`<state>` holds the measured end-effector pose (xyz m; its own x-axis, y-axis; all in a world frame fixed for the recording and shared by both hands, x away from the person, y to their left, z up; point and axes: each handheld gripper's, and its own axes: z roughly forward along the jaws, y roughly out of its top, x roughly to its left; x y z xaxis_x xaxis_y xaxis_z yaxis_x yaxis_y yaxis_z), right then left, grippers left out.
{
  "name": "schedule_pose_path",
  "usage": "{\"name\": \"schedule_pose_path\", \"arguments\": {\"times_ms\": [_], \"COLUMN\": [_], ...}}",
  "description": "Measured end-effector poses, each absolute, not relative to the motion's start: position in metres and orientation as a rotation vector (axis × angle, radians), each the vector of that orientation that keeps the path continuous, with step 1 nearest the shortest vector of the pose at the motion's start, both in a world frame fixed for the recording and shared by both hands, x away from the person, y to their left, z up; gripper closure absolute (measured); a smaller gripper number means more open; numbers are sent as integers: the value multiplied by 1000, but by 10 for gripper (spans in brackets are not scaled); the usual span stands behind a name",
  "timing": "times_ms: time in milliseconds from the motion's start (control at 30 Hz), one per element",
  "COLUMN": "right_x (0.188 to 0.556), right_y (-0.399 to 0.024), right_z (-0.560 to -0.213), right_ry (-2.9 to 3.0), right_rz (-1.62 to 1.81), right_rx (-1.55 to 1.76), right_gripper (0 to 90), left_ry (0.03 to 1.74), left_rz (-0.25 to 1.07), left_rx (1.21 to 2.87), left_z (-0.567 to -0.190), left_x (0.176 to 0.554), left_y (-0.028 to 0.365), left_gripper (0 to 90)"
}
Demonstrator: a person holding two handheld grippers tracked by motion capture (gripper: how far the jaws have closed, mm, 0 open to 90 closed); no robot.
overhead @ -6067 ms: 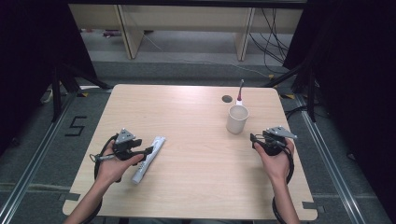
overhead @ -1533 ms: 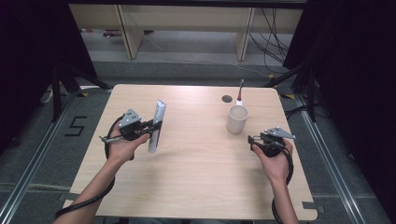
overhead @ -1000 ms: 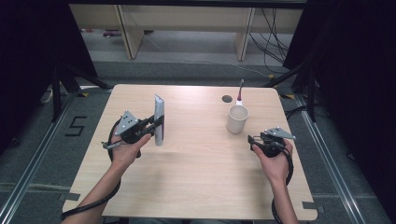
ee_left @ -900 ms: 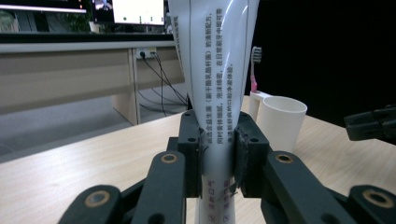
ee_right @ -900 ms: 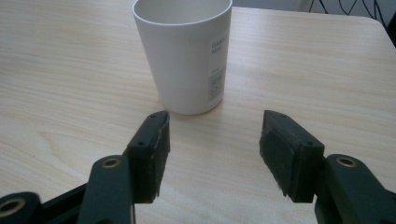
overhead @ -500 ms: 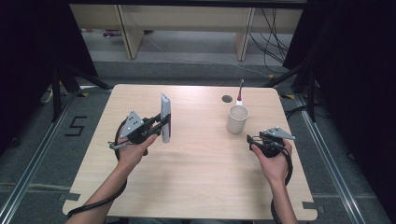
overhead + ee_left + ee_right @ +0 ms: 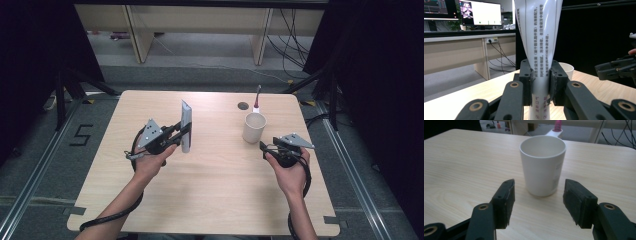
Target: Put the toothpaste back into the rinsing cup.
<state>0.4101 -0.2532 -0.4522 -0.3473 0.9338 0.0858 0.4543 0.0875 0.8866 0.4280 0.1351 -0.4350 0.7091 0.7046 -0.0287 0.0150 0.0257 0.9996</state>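
My left gripper (image 7: 181,132) (image 7: 541,86) is shut on a white tube (image 7: 186,125) (image 7: 539,37) with printed text, held upright above the left half of the table, cap end down. A white cup (image 7: 253,127) (image 7: 542,163) stands upright and empty on the right half of the table. My right gripper (image 7: 263,147) (image 7: 538,202) sits low just in front of the cup, jaws open with nothing between them. A toothbrush (image 7: 257,99) with a pink and white handle lies behind the cup, also seen as the toothbrush (image 7: 556,128) past the cup's rim.
The wooden table (image 7: 210,200) has a round cable hole (image 7: 243,106) near its far edge. Desk legs and cables stand on the floor beyond. In the left gripper view the other gripper (image 7: 617,68) shows at the right.
My left gripper lifted the tube off the table, stood it upright and carried it rightward toward the middle. The right gripper stayed by the cup.
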Motion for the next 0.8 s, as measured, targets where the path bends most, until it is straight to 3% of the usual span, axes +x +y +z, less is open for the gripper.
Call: {"name": "schedule_pose_path", "arguments": {"times_ms": [800], "right_x": [409], "right_y": [-181], "right_z": [-394], "right_ry": [1901], "right_rz": [1483], "right_rx": [1067], "right_gripper": [433], "left_ry": [570], "left_rz": [570], "left_rx": [1493], "left_z": [-439], "left_x": [429], "left_y": [89], "left_gripper": [752]}}
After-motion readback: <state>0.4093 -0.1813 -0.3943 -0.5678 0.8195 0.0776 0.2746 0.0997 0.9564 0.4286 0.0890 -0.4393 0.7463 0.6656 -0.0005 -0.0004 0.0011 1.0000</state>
